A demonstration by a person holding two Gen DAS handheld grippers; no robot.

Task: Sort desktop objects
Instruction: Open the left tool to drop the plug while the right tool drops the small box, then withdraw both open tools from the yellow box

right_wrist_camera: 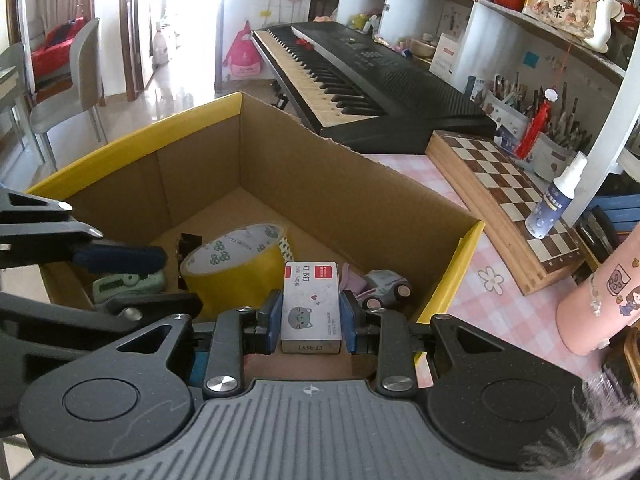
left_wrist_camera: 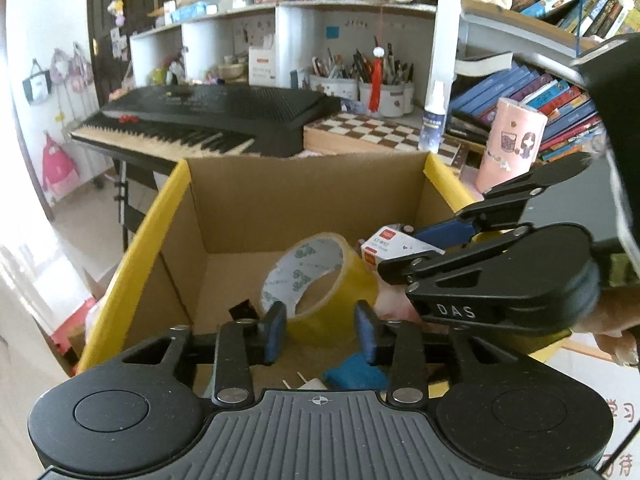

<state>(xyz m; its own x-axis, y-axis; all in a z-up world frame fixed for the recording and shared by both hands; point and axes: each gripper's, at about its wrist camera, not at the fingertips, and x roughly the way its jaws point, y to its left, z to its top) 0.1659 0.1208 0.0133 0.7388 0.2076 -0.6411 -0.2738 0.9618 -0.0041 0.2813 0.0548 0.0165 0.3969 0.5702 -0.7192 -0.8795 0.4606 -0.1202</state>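
Clamping a small white staple box [right_wrist_camera: 311, 306] across its short sides, the right fingers [right_wrist_camera: 308, 320] are held above the open carton [right_wrist_camera: 360, 204], the box's long axis running along the fingers. The left fingers [left_wrist_camera: 322, 330] are parted and empty, just above the yellow tape roll [left_wrist_camera: 320, 280].

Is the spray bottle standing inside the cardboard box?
No, the spray bottle stands upright on the chessboard, outside the box.
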